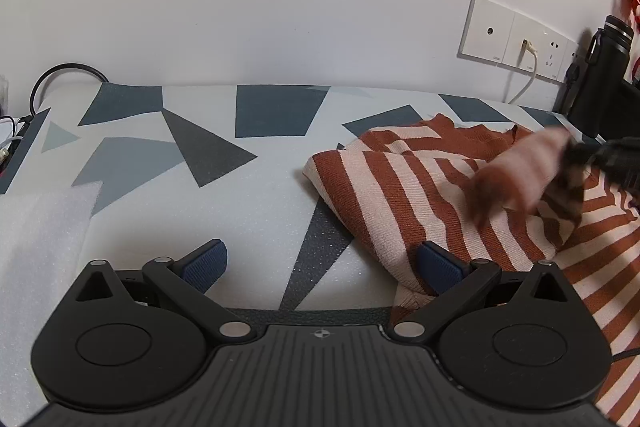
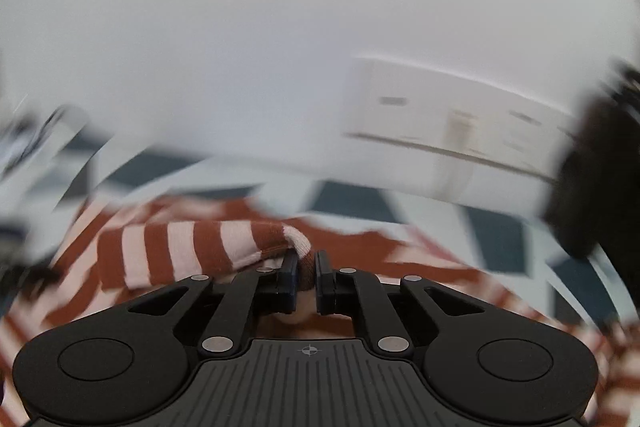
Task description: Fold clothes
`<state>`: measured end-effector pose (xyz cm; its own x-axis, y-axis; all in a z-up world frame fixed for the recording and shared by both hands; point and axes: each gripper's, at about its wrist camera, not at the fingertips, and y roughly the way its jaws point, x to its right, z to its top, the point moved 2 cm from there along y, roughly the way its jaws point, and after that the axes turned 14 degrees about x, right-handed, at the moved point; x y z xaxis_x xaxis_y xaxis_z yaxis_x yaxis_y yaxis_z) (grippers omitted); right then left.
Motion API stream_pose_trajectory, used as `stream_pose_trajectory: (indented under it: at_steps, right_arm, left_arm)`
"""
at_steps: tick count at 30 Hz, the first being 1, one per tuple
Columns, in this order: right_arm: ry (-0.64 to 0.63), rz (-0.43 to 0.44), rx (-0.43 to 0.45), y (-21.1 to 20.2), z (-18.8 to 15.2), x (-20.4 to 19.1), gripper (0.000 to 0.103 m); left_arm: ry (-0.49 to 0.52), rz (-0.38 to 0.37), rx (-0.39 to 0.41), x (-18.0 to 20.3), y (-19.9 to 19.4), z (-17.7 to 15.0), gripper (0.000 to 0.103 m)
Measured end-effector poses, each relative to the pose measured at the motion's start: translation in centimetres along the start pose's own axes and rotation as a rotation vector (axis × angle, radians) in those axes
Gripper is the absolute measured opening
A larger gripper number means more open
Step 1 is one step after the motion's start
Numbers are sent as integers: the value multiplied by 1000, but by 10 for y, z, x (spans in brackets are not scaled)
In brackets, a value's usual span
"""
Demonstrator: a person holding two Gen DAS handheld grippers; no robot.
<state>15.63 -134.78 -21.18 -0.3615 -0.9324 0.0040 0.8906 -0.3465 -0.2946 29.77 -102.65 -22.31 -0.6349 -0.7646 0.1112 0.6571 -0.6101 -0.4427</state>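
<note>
The striped sweater (image 1: 432, 187) is spread over the right side of the patterned tabletop (image 1: 248, 195). Its sleeve cuff (image 2: 298, 247) is pinched tight in the right gripper (image 2: 306, 277), probably so it can be swung across the body for a fold. The left gripper (image 1: 324, 263) is held wide open with nothing in it, right beside the sweater's near edge, its right pad touching the fabric or nearly so.

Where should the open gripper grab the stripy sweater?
Probably the folded edge of the striped sweater nearest the left gripper, coming in from the left. That edge lies thick and slightly raised off the patterned tabletop, one pad already beside it. The right gripper holds the sleeve.
</note>
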Motion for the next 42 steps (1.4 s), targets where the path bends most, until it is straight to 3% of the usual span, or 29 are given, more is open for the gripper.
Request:
stream_pose_trajectory:
  at_steps: [3, 7, 12, 18, 20, 26, 33, 39, 42]
  right_arm:
    - [207, -70, -51, -1, -12, 50, 8]
    - [228, -219, -82, -13, -34, 86, 19]
    - [288, -176, -76, -29, -43, 101, 22]
    - [371, -44, -52, -20, -38, 92, 32]
    - [362, -44, -56, -10, -38, 85, 37]
    - [305, -86, -86, 21, -38, 65, 62]
    - [77, -181, -158, 14, -49, 57, 64]
    - [-3, -258, -195, -8, -52, 76, 64]
    - [41, -252, -143, -16, -46, 87, 64]
  left_arm:
    - [-3, -12, -4, 1, 1, 0, 103]
    - [9, -10, -3, 3, 1, -1, 103]
    - [-3, -8, -4, 1, 2, -1, 103]
    - [-4, -6, -1, 1, 2, -2, 103]
    - [5, -4, 2, 2, 2, -3, 103]
    - [-7, -12, 0, -1, 3, -3, 103]
    - [-7, -14, 1, 0, 3, -3, 103]
    - [-7, -13, 1, -1, 2, -3, 103]
    - [-5, -11, 1, -1, 2, -3, 103]
